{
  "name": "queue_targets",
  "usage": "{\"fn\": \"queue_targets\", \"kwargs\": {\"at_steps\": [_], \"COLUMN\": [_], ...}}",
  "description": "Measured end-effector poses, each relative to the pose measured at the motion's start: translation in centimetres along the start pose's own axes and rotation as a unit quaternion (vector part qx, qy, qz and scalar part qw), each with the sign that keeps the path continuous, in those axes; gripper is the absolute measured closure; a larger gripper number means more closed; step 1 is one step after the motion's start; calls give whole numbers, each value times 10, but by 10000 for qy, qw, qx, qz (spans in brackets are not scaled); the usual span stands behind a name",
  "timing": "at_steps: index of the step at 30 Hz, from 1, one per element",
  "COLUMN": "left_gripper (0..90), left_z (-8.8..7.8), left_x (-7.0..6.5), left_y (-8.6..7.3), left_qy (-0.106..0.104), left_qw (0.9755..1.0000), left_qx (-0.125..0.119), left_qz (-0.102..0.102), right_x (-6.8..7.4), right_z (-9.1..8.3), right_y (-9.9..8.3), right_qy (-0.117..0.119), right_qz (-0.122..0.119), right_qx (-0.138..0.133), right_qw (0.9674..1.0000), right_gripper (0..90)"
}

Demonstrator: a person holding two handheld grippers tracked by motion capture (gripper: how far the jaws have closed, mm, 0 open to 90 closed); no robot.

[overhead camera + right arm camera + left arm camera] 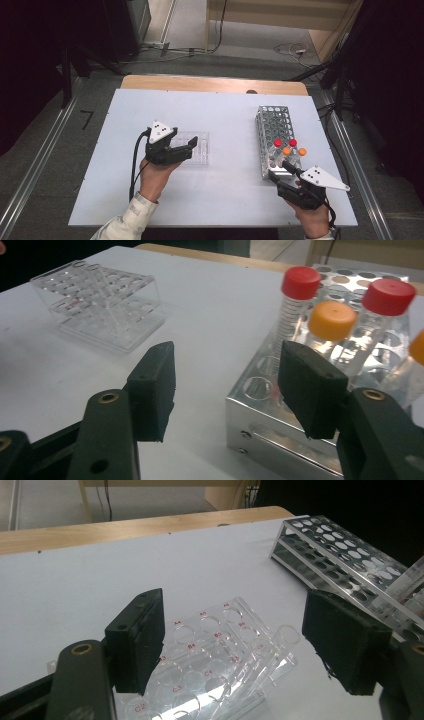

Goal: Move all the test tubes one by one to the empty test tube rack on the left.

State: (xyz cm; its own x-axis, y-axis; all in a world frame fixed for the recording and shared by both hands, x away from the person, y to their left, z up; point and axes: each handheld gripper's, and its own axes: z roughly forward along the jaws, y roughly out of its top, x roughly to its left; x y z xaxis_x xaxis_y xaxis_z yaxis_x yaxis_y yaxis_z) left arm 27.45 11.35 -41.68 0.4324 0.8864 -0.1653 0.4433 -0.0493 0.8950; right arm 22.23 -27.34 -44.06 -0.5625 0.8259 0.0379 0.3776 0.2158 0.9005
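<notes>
On the white table (220, 195), two racks and two hand-held grippers are shown. Left gripper (191, 145): jaws spread, standing over the clear acrylic rack (215, 665) with nothing pinched; in the left gripper view the rack lies between and just beyond the pads, which do not press on it. Right gripper (285, 167): jaws likewise spread and empty, at the near end of the metal rack (274, 131), where the capped tubes stand together. In the right gripper view the orange-capped tube (331, 325) is nearest the jaws, with a red-capped tube (299, 295) behind it and a second red-capped tube (387, 302) beside it; another orange cap shows at the frame's right edge.

The step in hand appears to be taking a tube from the metal rack for transfer to the clear one. To do it well, the right jaws should straddle a single tube below its cap, close squarely, and lift straight up so that neighbouring tubes are not tilted. The left gripper would best steady the light acrylic rack, which may slide.

Legible writing: red well labels on the clear rack, including A4, B4, C4, C3 and C2; others are too blurred to read. Printed graduations on the tubes cannot be read.
</notes>
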Motion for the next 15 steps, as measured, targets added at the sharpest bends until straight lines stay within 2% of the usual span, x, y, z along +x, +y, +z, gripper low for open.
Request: {"fn": "queue_targets", "kwargs": {"at_steps": [7,15], "left_gripper": [198,144], "left_z": [1,4], "left_x": [0,-1], "left_y": [0,-1], "left_qy": [-25,-175], "left_qw": [10000,9997], "left_qx": [43,140], "left_qz": [-7,-18], "right_x": [-14,-25], "right_z": [3,18], "right_y": [-5,-8], "right_qy": [-370,-590], "right_qz": [200,278], "right_qx": [-53,-19], "right_qw": [9991,9979], "right_gripper": [401,474]}}
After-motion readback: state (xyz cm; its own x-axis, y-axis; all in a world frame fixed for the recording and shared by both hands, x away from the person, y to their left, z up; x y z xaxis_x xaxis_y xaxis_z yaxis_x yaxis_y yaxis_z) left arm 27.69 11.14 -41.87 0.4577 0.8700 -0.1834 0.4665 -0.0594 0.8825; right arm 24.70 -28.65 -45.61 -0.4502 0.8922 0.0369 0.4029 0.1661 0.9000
